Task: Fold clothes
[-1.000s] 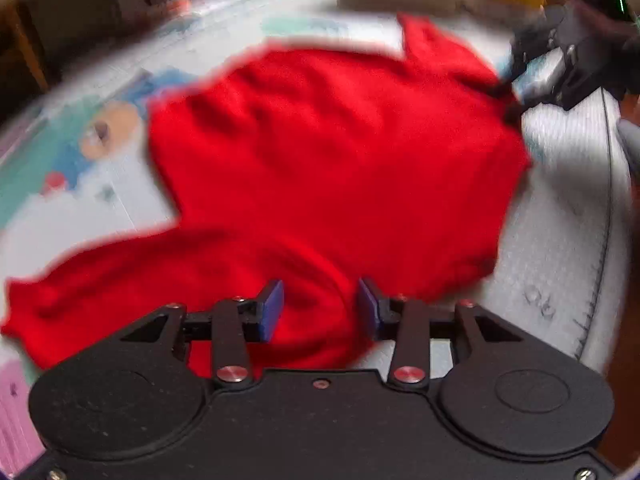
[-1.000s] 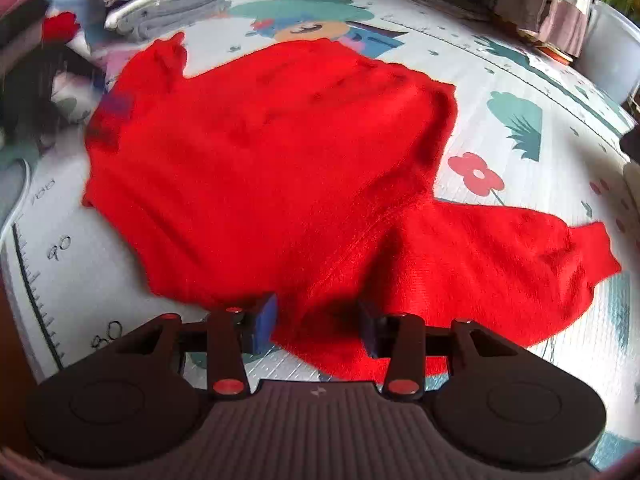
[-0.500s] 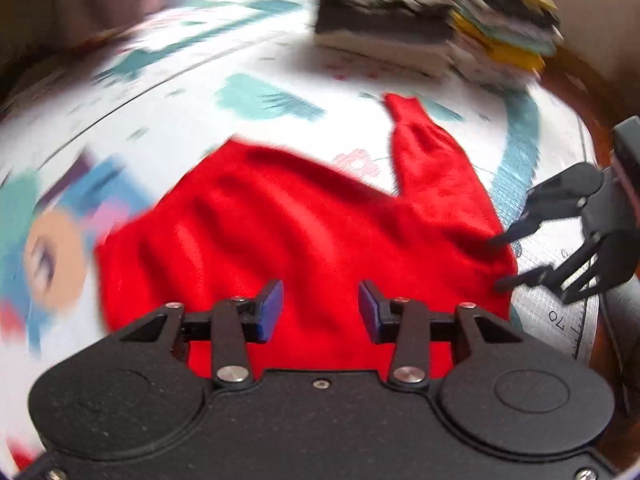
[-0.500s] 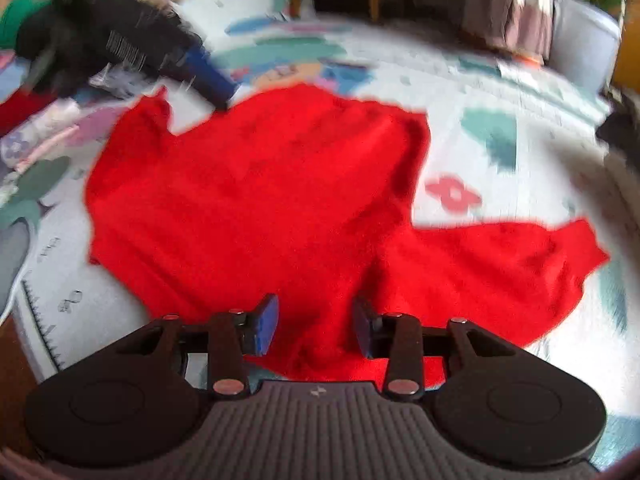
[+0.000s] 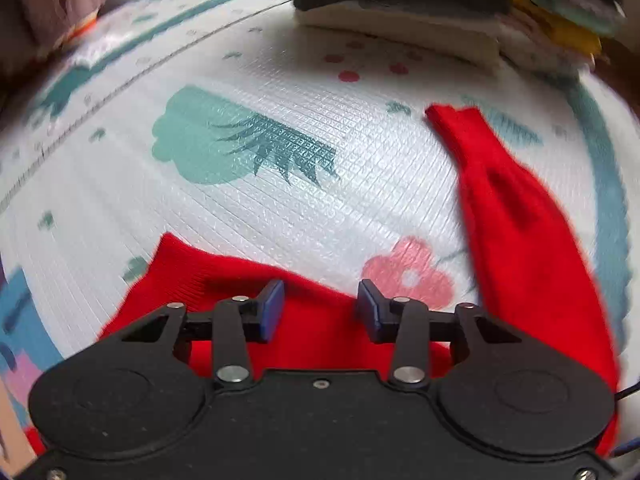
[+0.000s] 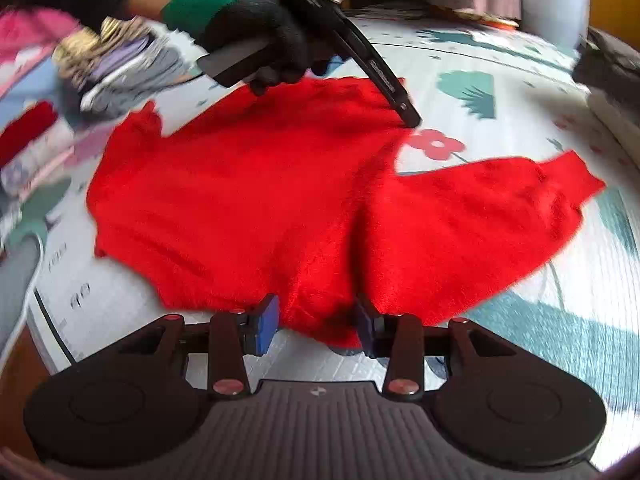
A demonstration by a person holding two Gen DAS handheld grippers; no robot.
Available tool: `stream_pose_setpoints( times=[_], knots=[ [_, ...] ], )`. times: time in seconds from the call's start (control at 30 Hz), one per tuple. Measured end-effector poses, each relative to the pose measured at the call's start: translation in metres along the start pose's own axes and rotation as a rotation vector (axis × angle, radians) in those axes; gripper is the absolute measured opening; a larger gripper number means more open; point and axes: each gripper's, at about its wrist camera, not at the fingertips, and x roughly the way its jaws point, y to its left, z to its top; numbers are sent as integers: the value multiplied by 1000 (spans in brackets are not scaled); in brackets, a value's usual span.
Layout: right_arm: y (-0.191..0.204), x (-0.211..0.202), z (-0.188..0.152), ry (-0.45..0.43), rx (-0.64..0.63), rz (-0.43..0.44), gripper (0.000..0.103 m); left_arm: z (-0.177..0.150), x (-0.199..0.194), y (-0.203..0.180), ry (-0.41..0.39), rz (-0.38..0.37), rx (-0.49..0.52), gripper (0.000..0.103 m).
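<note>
A red sweater (image 6: 256, 200) lies spread flat on the patterned play mat (image 6: 520, 80), one sleeve (image 6: 500, 216) stretched out to the right. My right gripper (image 6: 316, 324) stands open at the sweater's near edge, where a fold of red fabric lies between its blue pads without being pinched. In the left wrist view my left gripper (image 5: 320, 308) is open just above the body's far edge (image 5: 208, 276), with the sleeve (image 5: 520, 220) running away on the right. In the right wrist view a black-gloved hand (image 6: 264, 40) holds that left gripper (image 6: 408, 114) where body and sleeve meet.
Stacks of folded clothes stand at the mat's far end (image 5: 400, 12) (image 5: 560, 24) and at the left in the right wrist view (image 6: 124, 68). A white tub (image 6: 552, 4) is at the top right. The mat's ruler-marked edge (image 6: 60, 292) runs along the near left.
My left gripper has swept quickly across the sweater to its far edge, jaws unchanged. The gloved hand has come into the right wrist view. The right gripper shifted a little and rolled.
</note>
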Motion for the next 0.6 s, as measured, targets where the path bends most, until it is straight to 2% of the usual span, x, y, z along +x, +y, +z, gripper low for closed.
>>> stream_pose_setpoints(
  times=[0.03, 0.1, 0.23, 0.3, 0.4, 0.47, 0.53, 0.6],
  knots=[
    [-2, -4, -1, -11, 20, -4, 42, 0, -7, 0, -20, 7, 18, 39],
    [-4, -11, -5, -34, 33, -12, 42, -4, -22, 9, -30, 7, -13, 39],
    [-1, -10, -1, -53, -2, -6, 42, -25, -40, 20, 7, 56, 21, 38],
    [4, -5, 6, -61, -26, 4, 42, -36, -42, 27, 22, 57, 6, 37],
    [9, 9, 13, -10, -51, 0, 42, -49, -31, 25, 58, 66, 43, 37],
    [7, 13, 9, 8, -49, -2, 42, -55, -25, 24, 58, 63, 70, 41],
    [7, 13, 5, 19, -43, -5, 41, -51, -32, 21, 37, 66, 93, 35],
    [8, 6, 5, 6, -26, -14, 41, -48, -39, 17, 16, 52, 113, 35]
  ],
)
